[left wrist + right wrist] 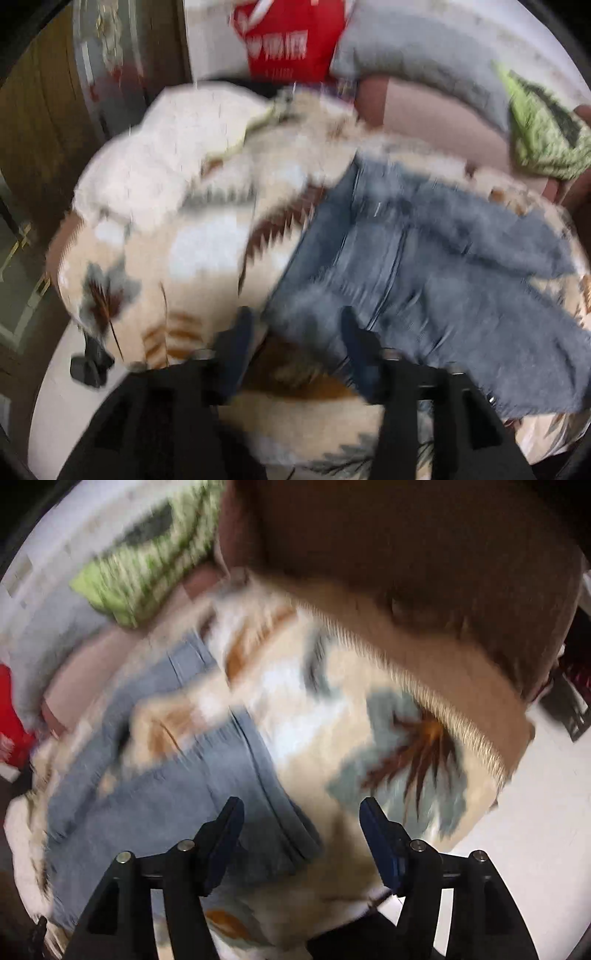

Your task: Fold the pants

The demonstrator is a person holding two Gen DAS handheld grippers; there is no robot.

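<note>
Blue denim pants (424, 266) lie spread on a cream blanket (207, 236) with brown and grey leaf patterns. My left gripper (295, 325) hovers open above the near edge of the pants, nothing between its dark blue fingers (240, 332). In the right wrist view the pants (166, 782) fill the lower left, a seam running toward the camera. My right gripper (301, 812) is open above the pants' edge and the blanket (332, 709), holding nothing. Both views are blurred by motion.
A white pillow (162, 155) lies at the blanket's far left. A red bag (291, 40) and a grey cushion (424, 48) stand behind, with a green patterned cloth (543, 133) at the right. A brown sofa back (424, 554) rises beyond the blanket. White floor (535, 830) shows at right.
</note>
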